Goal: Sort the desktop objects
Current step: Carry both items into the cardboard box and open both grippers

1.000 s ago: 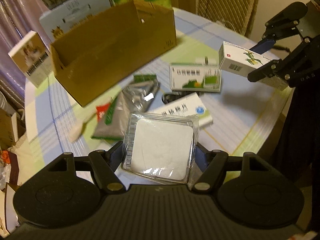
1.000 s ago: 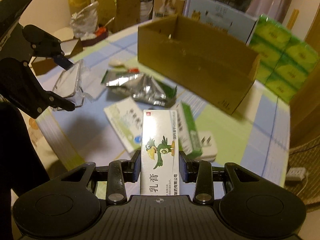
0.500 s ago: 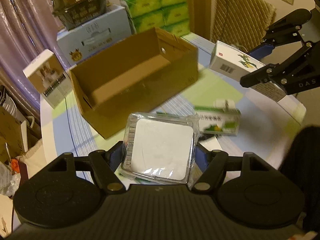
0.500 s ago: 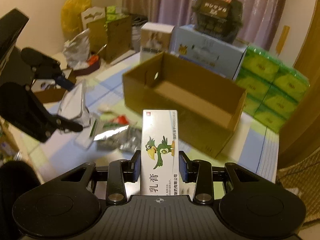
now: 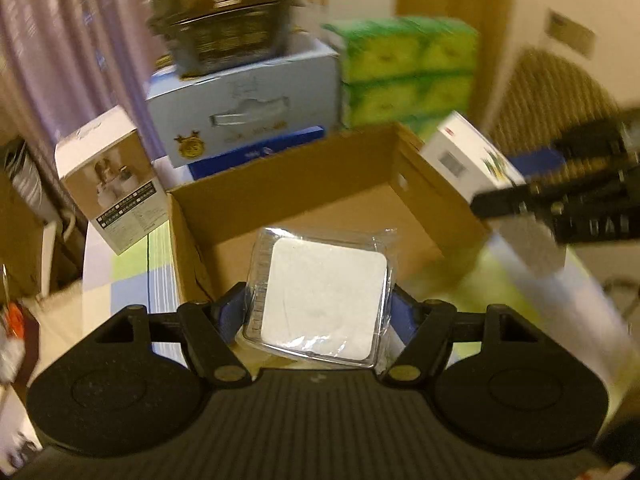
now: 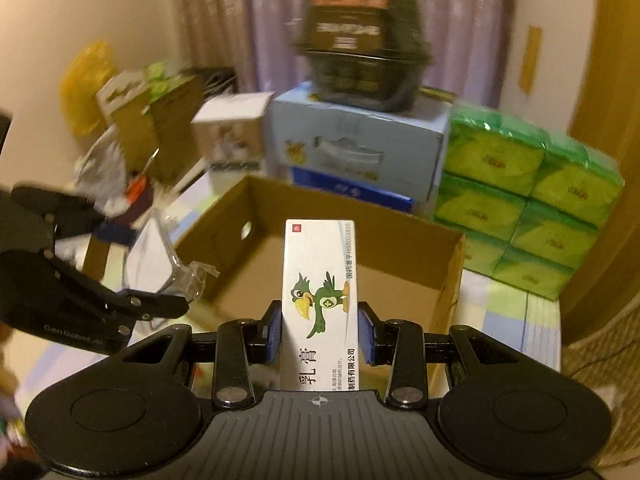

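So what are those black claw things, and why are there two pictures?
They are tongs that a person holds, one in each hand. Each has a little camera looking out along its two fingers, so you get one picture per hand. The left tongs pinch a flat white square pad in clear plastic wrap. The right tongs pinch a tall white medicine box with a green cartoon bird. You can spot each tongs from the side in the other's picture. Both point at an open brown cardboard box on a checked tablecloth. Behind it stand green tissue packs and a pale blue carton.
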The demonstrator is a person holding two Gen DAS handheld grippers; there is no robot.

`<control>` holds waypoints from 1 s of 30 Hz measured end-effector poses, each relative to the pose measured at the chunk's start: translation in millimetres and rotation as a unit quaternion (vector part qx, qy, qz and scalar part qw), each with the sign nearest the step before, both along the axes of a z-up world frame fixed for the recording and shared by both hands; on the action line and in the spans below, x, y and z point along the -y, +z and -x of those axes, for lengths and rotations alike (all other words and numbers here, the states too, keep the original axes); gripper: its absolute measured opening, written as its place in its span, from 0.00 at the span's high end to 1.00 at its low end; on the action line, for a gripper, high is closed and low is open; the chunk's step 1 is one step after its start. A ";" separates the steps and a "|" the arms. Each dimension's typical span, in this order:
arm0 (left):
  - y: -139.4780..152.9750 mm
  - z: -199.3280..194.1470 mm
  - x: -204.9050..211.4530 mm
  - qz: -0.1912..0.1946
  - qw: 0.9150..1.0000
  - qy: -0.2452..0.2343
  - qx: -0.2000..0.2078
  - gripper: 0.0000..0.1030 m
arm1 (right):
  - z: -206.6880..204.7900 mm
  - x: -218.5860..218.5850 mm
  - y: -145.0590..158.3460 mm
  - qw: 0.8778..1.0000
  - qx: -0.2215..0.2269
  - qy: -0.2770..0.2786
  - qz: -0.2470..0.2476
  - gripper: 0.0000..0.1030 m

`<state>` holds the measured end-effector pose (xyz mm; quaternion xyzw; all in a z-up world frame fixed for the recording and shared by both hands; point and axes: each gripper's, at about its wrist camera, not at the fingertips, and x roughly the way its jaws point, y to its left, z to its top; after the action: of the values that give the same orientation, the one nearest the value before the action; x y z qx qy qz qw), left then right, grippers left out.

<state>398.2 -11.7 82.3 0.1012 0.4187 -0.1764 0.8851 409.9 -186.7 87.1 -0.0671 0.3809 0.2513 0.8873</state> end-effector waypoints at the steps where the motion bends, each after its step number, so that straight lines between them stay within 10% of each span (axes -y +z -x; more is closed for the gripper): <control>1: -2.3 -8.7 0.5 0.002 1.000 0.009 -0.001 0.34 | -9.0 0.1 -2.7 1.000 0.001 -0.009 -0.002 0.66; 20: -77.8 -88.0 1.0 0.057 0.991 0.116 -0.036 0.33 | -87.7 1.1 -75.6 0.993 -0.034 -0.105 -0.046 0.66; 30: -72.4 -81.6 -13.6 0.063 0.989 0.134 -0.009 0.22 | -90.4 -4.7 -93.5 0.992 -0.045 -0.110 -0.034 0.66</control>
<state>479.8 1.9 9.9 -0.0132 0.4247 -0.0826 0.9015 500.3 -181.9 -6.4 0.0171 0.4166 0.1674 0.8934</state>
